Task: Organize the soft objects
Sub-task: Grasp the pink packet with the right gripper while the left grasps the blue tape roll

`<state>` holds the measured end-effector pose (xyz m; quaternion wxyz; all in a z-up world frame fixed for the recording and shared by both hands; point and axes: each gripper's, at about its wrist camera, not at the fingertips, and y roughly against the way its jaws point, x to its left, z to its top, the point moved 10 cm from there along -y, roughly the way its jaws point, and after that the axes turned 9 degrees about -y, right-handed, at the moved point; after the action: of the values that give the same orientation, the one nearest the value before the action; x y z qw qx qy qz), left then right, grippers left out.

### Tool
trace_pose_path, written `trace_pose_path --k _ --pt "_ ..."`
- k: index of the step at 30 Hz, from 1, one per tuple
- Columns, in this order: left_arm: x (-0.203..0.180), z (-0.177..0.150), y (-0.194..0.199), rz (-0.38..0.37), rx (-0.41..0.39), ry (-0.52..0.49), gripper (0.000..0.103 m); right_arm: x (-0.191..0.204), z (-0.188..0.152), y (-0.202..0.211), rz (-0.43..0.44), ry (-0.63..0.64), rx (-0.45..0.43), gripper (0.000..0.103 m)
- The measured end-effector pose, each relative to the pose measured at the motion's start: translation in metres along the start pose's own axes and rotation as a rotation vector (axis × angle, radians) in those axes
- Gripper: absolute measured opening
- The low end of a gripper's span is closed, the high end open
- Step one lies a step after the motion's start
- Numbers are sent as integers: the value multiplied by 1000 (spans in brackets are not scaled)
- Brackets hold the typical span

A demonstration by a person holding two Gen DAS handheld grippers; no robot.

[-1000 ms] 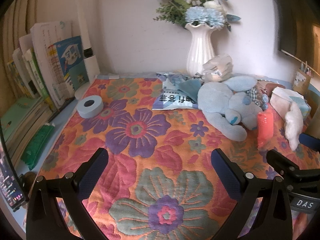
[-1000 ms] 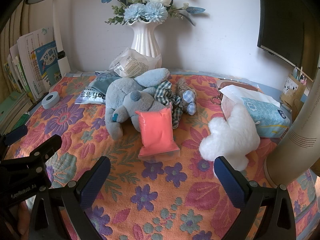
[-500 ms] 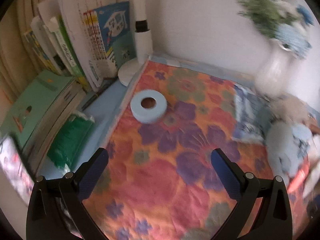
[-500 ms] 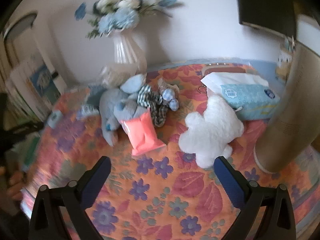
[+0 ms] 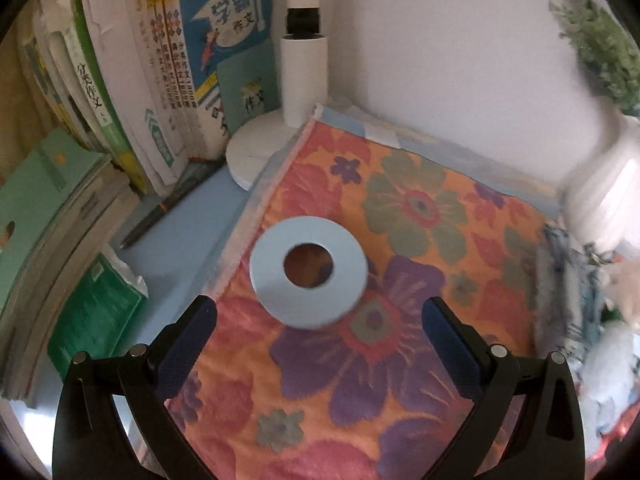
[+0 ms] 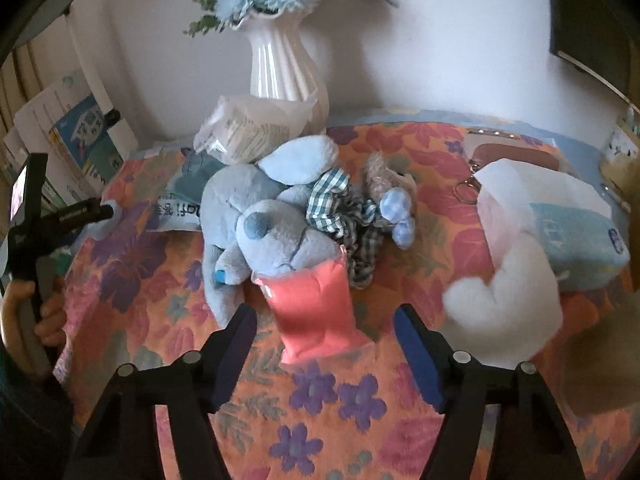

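The right gripper (image 6: 324, 330) points down at the flowered cloth (image 6: 328, 400), and its jaws are closing. The near end of the pink pouch (image 6: 316, 312) lies between the two blue pads; neither pad touches it, with cloth showing on both sides. The pouch's far end leans against the blue plush toy (image 6: 256, 216), which lies on its side towards the middle of the cloth. Just right of the pouch, outside the right finger, sits the white plush (image 6: 508, 304), touching a tissue pack (image 6: 568, 228) near the cloth's right edge. A checked fabric toy (image 6: 352, 216) lies behind the pouch, and a white vase (image 6: 280, 64) stands at the far edge.

The left gripper (image 5: 318, 322), held in a hand (image 6: 24, 316) at the cloth's left side, has its fingers spread wide with nothing clamped. The pale blue tape roll (image 5: 308, 276) lies flat near the cloth's left edge, just beyond the fingertips and centred on the gap between them. Beyond it stand a lamp base (image 5: 260, 148) and books (image 5: 180, 60).
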<state>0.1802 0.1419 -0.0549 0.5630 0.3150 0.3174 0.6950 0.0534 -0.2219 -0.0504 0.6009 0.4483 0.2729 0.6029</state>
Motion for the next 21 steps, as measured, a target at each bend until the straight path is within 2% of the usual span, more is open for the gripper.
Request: trace_pose_path --k 4,7,8,11,16,21 --pt "6 2 -18 -5 21 32 101 -3 -1 -14 -4 14 20 52" --pt "9 1 -27 -4 30 47 81 -4 -3 -20 16 10 35 42" --pt "9 1 -31 -3 35 48 70 -4 -4 -21 17 14 38 42" --pt "5 3 -30 23 18 10 60 -1 -6 -18 21 31 18 39" --pt "-10 6 -7 25 -64 -47 58 2 -7 -2 34 40 -17 38" --pt "-47 -8 34 -82 -113 -115 58 3 -11 20 35 40 -38 38"
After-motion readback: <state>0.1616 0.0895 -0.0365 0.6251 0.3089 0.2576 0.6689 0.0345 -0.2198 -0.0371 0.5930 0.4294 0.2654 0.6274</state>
